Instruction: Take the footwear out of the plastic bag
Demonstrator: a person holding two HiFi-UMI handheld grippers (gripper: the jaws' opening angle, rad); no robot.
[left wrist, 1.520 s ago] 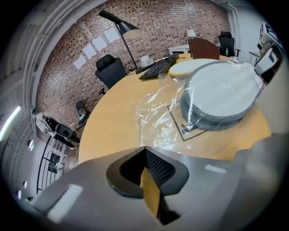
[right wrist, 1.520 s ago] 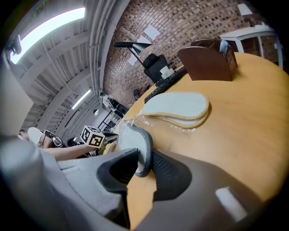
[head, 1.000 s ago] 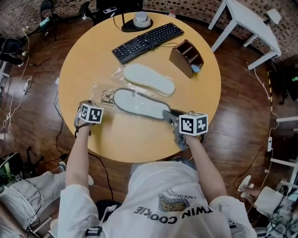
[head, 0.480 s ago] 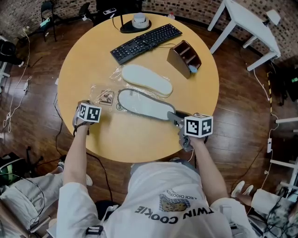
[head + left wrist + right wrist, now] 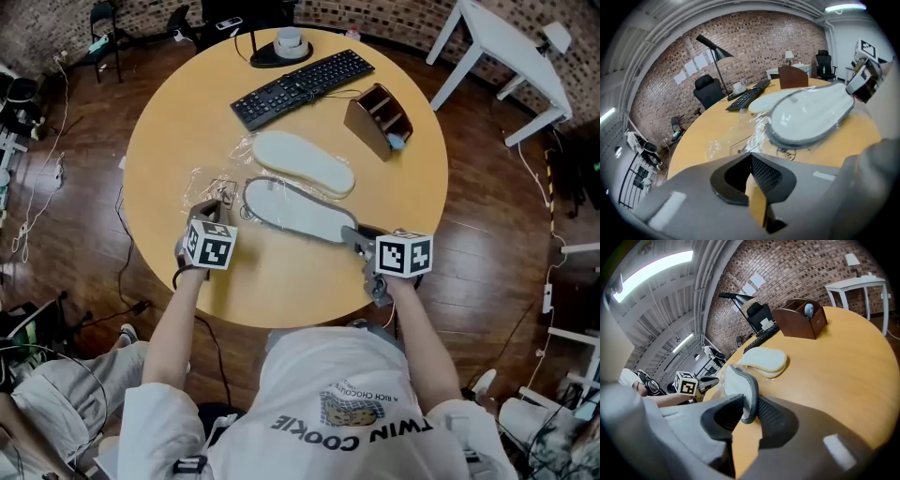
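A white slipper with a grey rim (image 5: 298,211) lies on the round wooden table (image 5: 281,281), its sole up. My right gripper (image 5: 352,236) is shut on its near end; in the right gripper view the slipper's edge (image 5: 740,385) stands between the pads (image 5: 771,416). A crumpled clear plastic bag (image 5: 217,187) lies at the slipper's left end. My left gripper (image 5: 208,208) is at the bag, its tips closed together on the plastic's edge (image 5: 736,140). The second slipper (image 5: 302,161), plain white, lies just beyond the first.
A black keyboard (image 5: 302,84) and a lamp base (image 5: 281,49) sit at the table's far side. A brown desk organizer (image 5: 377,117) stands to the right of the slippers. A white side table (image 5: 506,47) stands off to the right on the wooden floor.
My left gripper has moved right and forward, up to the bag. The right gripper has drawn the grey-rimmed slipper slightly to the right and stayed closed on it.
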